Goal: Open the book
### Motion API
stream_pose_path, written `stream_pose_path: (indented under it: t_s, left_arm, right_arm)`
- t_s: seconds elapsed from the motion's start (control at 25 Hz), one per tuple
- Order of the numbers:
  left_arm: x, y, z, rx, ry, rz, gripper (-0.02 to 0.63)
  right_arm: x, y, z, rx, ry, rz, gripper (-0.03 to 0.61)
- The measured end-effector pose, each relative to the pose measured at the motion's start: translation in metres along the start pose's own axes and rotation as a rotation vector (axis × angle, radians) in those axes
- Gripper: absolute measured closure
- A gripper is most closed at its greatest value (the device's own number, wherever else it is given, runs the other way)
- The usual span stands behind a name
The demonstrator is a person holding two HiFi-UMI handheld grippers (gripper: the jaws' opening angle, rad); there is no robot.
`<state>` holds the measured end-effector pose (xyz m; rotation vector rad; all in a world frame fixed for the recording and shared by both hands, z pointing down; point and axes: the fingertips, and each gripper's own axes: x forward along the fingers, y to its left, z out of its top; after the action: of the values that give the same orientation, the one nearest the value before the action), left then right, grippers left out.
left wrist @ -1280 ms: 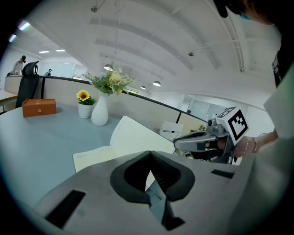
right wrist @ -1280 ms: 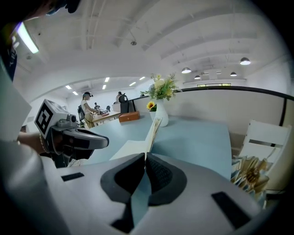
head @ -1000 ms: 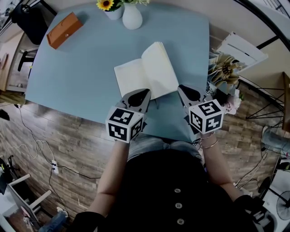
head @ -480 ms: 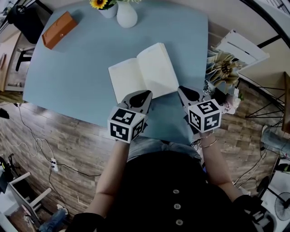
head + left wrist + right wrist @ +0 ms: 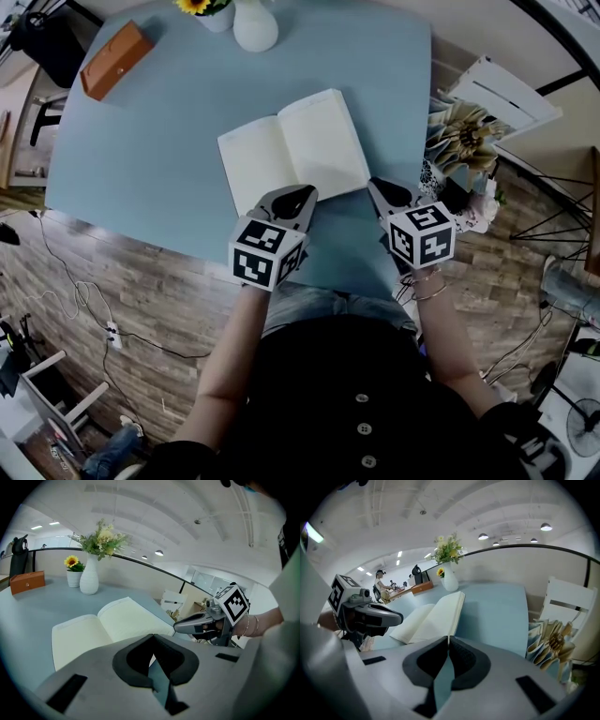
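The book (image 5: pixel 292 157) lies open and flat on the blue table (image 5: pixel 169 141), its cream blank pages facing up; it also shows as the open book (image 5: pixel 108 625) in the left gripper view and the open book (image 5: pixel 429 618) in the right gripper view. My left gripper (image 5: pixel 305 192) hovers at the book's near edge, jaws shut and empty. My right gripper (image 5: pixel 375 184) sits just off the book's near right corner, also shut with nothing in it. Neither gripper touches the book.
A white vase (image 5: pixel 255 26) with flowers and a small sunflower pot (image 5: pixel 208 11) stand at the table's far edge. An orange box (image 5: pixel 114 60) lies at the far left corner. Paper flowers (image 5: pixel 464 141) and a white rack (image 5: pixel 502 94) crowd the right side.
The open book has shifted slightly left in the head view as the camera moved. Both grippers stay shut near the table's front edge, almost unmoved.
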<state>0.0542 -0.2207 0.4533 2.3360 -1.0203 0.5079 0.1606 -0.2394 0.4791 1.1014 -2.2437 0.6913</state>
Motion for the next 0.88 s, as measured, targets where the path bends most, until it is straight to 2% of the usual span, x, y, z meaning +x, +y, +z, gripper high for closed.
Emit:
stream_pose_path:
  t_s: [0.68, 0.88]
  left_arm:
    - [0.024, -0.002, -0.013, -0.035, 0.056, 0.022, 0.601]
    - [0.027, -0.002, -0.012, -0.055, 0.044, 0.027, 0.601]
  right_arm:
    - [0.021, -0.017, -0.029, -0.004, 0.102, 0.013, 0.569]
    - [0.026, -0.021, -0.035, -0.046, 0.141, 0.000, 0.577]
